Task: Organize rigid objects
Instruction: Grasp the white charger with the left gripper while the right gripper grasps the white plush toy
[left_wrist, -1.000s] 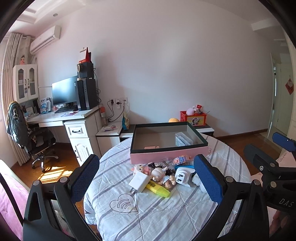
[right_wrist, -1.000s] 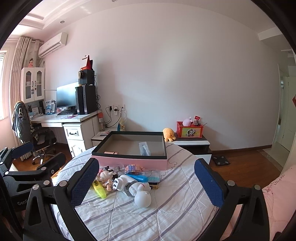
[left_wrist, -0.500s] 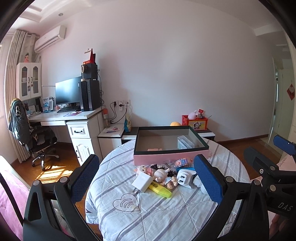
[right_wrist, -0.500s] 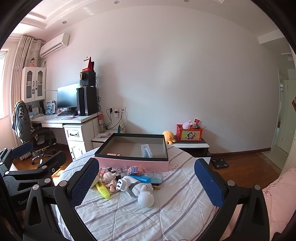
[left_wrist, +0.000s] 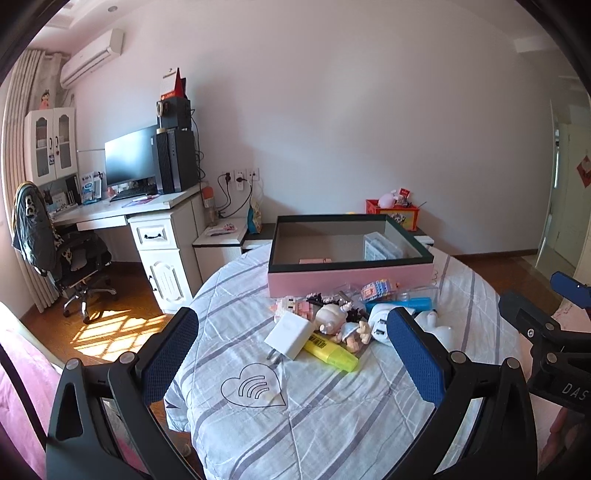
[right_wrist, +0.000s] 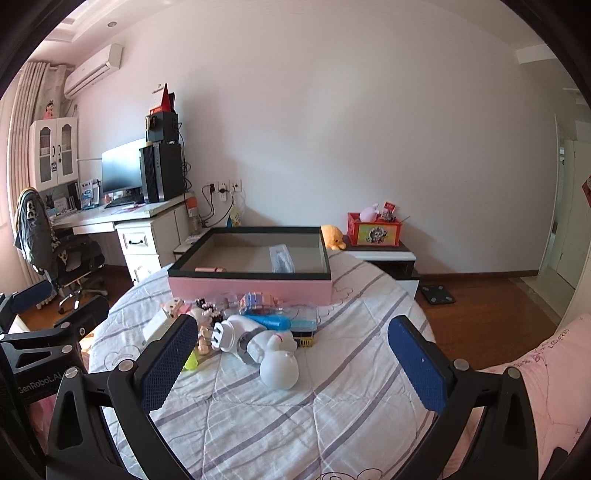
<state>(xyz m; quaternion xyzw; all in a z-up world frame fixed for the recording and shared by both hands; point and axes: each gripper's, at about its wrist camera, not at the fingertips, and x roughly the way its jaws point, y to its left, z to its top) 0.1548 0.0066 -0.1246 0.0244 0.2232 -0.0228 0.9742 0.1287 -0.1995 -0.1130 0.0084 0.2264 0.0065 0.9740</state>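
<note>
Left gripper (left_wrist: 291, 349) and right gripper (right_wrist: 293, 349): jaws spread wide, nothing gripped. "GenRobot.AI" is read on the left unit in the right wrist view; "DAS" on the right unit in the left wrist view. Between the left jaws lie a white charger (left_wrist: 289, 338) and a yellow highlighter (left_wrist: 332, 350), touching; its label is too small to read. A white toy figure (right_wrist: 275, 356) lies between the right jaws. Beyond the pile, a pink box (right_wrist: 251, 286) stands on the striped surface (right_wrist: 332, 398).
</note>
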